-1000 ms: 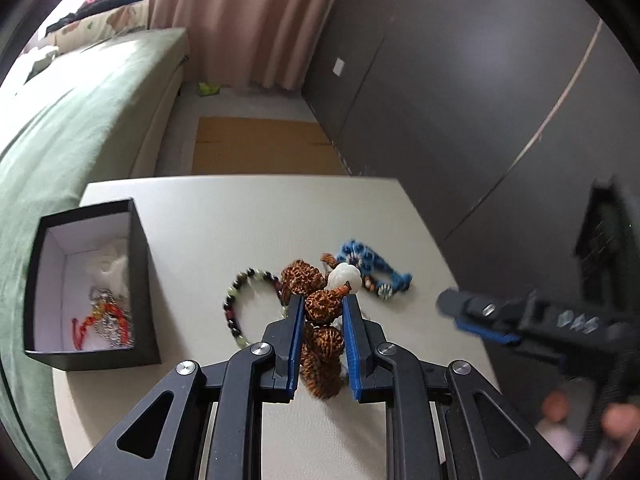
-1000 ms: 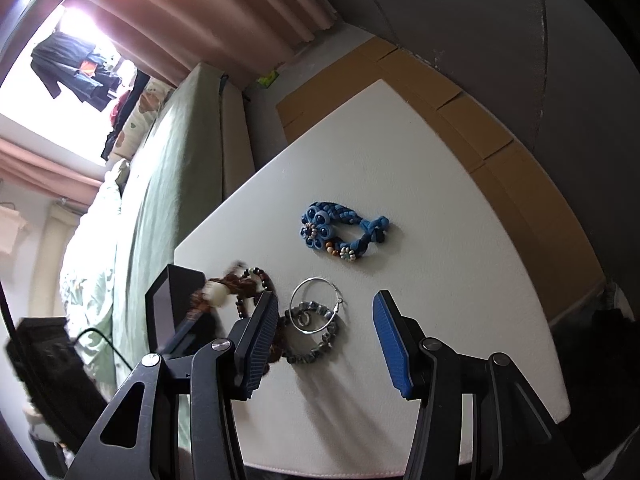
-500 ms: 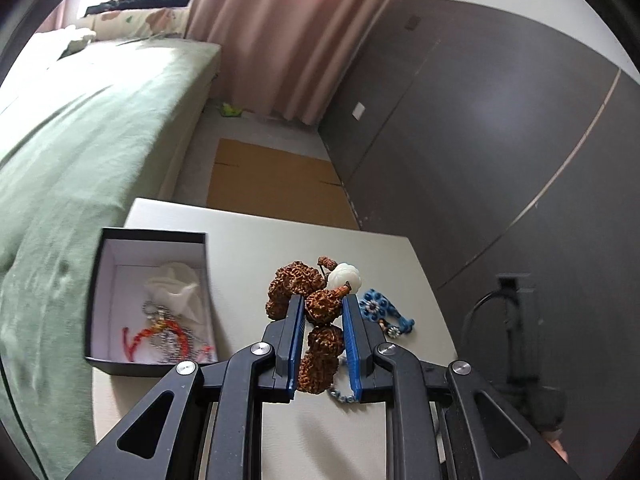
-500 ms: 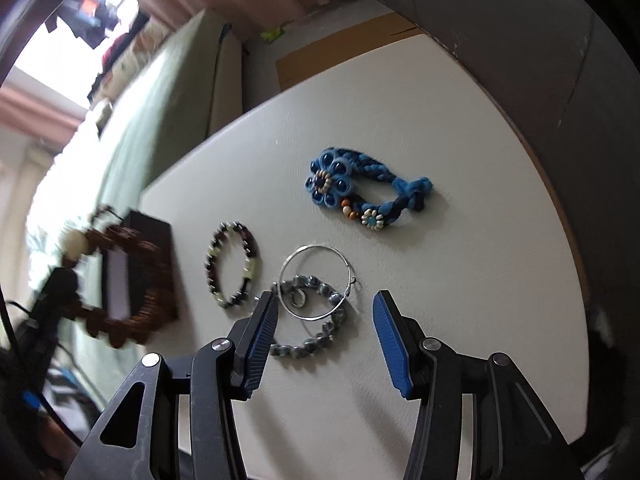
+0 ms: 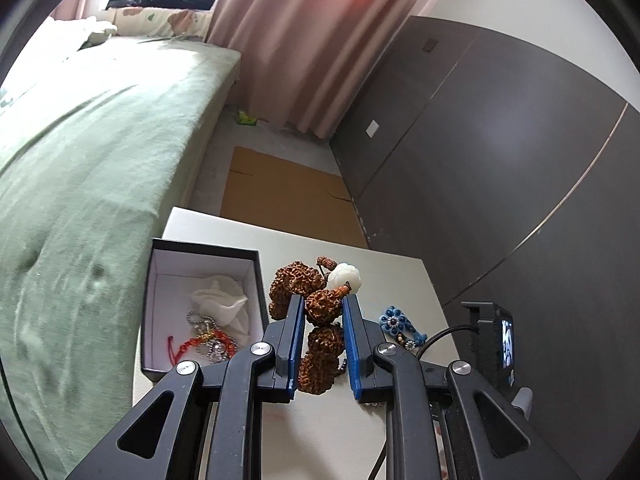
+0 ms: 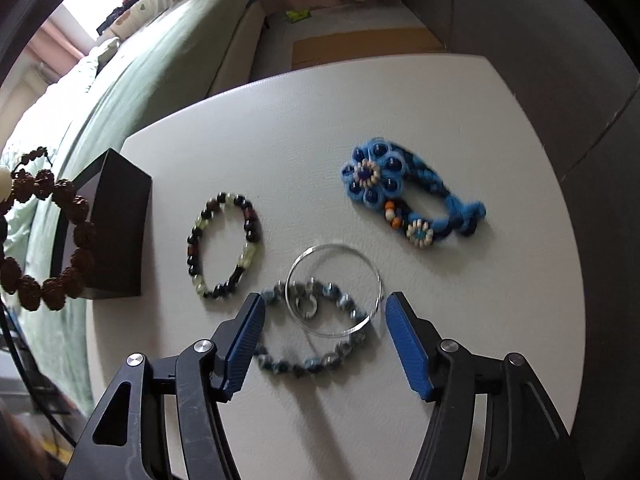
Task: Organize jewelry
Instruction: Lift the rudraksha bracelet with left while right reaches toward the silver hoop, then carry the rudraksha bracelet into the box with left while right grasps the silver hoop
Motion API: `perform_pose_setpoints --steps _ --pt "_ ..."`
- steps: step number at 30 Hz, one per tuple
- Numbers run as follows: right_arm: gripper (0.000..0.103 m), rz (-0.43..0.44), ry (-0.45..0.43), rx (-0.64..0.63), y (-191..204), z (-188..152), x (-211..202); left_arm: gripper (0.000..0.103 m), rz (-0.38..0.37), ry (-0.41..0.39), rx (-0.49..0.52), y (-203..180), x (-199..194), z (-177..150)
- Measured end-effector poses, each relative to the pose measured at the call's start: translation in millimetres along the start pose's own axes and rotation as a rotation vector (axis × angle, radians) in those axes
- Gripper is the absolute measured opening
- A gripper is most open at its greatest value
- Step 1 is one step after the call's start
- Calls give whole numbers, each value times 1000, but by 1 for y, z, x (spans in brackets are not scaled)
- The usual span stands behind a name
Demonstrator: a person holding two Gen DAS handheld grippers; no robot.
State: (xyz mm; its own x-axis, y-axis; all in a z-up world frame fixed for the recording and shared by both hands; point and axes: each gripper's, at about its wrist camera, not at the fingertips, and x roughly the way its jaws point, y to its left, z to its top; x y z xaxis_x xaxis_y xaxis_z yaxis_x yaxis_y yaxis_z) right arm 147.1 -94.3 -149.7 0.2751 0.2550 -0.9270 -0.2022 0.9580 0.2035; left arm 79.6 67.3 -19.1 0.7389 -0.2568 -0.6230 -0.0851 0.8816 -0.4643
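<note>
My left gripper (image 5: 320,312) is shut on a brown seed-bead bracelet (image 5: 316,308) with a white bead, held in the air right of the black jewelry box (image 5: 256,276). The box holds a red cord, a chain and white paper. In the right wrist view the same bracelet (image 6: 48,236) hangs at the far left beside the box (image 6: 120,216). My right gripper (image 6: 324,312) is open and empty, just above a silver hoop (image 6: 374,280) and a grey bead bracelet (image 6: 312,364). A dark-and-green bead bracelet (image 6: 224,248) and a blue woven bracelet (image 6: 400,192) lie on the white table (image 6: 280,120).
A green bed (image 5: 80,160) runs along the table's left side. Flat cardboard (image 5: 280,196) lies on the floor beyond the table. Dark cabinet doors (image 5: 500,160) stand to the right. A small black device with a cable (image 5: 496,344) is at the right.
My left gripper has lifted the brown bracelet off the table and carried it left toward the box. My right gripper has moved closer over the silver hoop and grey bracelet, still open.
</note>
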Motion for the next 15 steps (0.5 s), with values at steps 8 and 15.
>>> perform_pose_setpoints --steps 8,15 --pt "63 -57 -15 -128 15 3 2 19 4 -4 -11 7 -3 3" --pt "51 -20 0 -161 14 -1 -2 19 7 0 -12 7 -5 1"
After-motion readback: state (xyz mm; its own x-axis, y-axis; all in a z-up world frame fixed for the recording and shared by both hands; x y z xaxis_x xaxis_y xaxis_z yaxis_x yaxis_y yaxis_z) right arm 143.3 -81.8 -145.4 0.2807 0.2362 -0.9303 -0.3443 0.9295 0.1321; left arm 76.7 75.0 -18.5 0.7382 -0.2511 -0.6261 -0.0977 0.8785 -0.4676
